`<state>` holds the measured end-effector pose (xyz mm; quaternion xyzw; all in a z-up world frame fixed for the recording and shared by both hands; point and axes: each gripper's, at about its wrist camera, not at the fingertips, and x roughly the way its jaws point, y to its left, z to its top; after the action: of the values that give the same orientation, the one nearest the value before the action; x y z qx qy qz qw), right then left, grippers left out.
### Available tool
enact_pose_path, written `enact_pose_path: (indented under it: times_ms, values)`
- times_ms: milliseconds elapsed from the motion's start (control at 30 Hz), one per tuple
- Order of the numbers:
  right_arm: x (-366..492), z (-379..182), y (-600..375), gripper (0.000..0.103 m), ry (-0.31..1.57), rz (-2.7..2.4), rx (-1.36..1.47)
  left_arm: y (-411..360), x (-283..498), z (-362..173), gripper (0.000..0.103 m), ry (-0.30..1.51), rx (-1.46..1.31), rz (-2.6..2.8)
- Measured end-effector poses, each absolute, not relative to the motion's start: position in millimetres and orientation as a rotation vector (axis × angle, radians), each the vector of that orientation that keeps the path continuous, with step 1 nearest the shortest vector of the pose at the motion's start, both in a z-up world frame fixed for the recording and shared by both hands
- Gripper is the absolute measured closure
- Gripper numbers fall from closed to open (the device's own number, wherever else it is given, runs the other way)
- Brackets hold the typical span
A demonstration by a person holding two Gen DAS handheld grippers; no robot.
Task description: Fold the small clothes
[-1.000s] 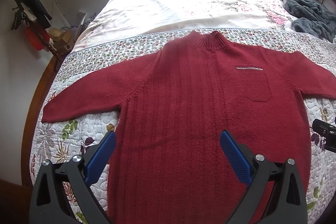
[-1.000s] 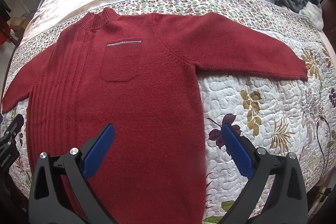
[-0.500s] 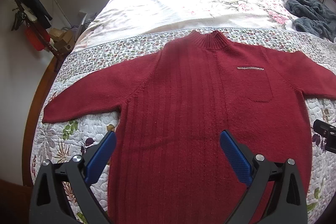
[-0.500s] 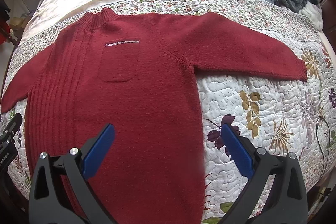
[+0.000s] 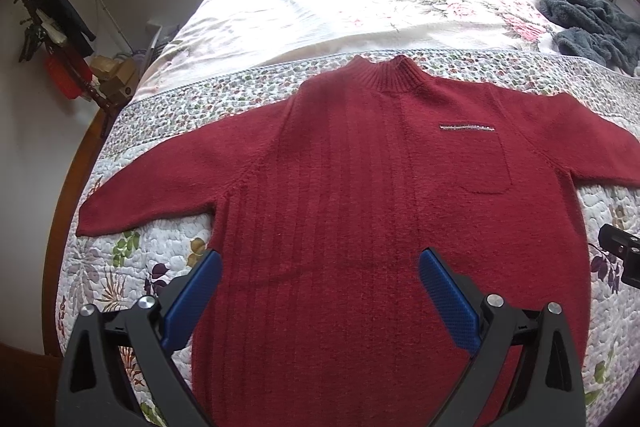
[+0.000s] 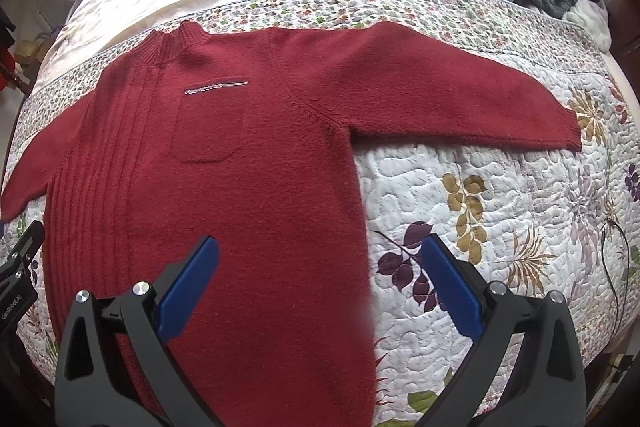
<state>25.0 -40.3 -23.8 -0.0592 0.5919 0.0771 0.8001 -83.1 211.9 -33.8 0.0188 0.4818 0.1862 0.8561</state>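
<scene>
both hand-held grippers (image 5: 318, 291) (image 6: 320, 287) spread wide, empty, fuzzy ribbed red sweater (image 5: 360, 227) flat on quilted floral bedspread (image 6: 500, 207)

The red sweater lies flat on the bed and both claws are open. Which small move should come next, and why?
Probably bring the right claw toward the right sleeve to fold it inward. The red sweater lies spread flat on the quilt, both sleeves stretched out, nothing folded yet; the left claw hangs open over the body.
</scene>
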Motion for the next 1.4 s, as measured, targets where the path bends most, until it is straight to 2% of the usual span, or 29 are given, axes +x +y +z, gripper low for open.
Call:
enact_pose_path:
  times_ms: [233,733,833,867,1033,1167,1267,1400]
  values:
    - [46.6,-27.8,-85.5,0.003,1.279,0.145,-0.024,190.1,-54.3,-37.9,0.004,1.022,0.051,0.367]
    - [162.8,-85.1,-340.4,0.005,1.38,-0.124,0.399,107.2,55.3,-47.4,0.004,0.985,0.01,0.25]
    - [177.3,-98.8,-359.8,0.014,1.396,-0.124,0.446,95.3,64.5,-49.8,0.004,0.988,0.02,0.246]
    - [183.7,-106.4,-369.1,0.025,1.41,-0.13,0.479,92.7,66.0,-50.3,0.004,0.988,0.025,0.245]
    - [191.9,-117.6,-398.6,0.03,1.385,-0.137,0.625,84.4,72.4,-55.6,0.004,0.992,0.046,0.25]
    - [199.8,-115.3,-406.6,0.058,1.372,-0.143,0.589,84.2,72.8,-58.2,0.004,0.998,0.044,0.257]
    - [201.7,-111.8,-411.8,0.085,1.352,-0.117,0.582,86.1,71.5,-58.8,0.004,0.998,0.043,0.262]
    - [200.7,-89.9,-395.1,0.09,1.29,-0.087,0.524,95.2,68.2,-59.6,0.004,1.006,0.038,0.273]
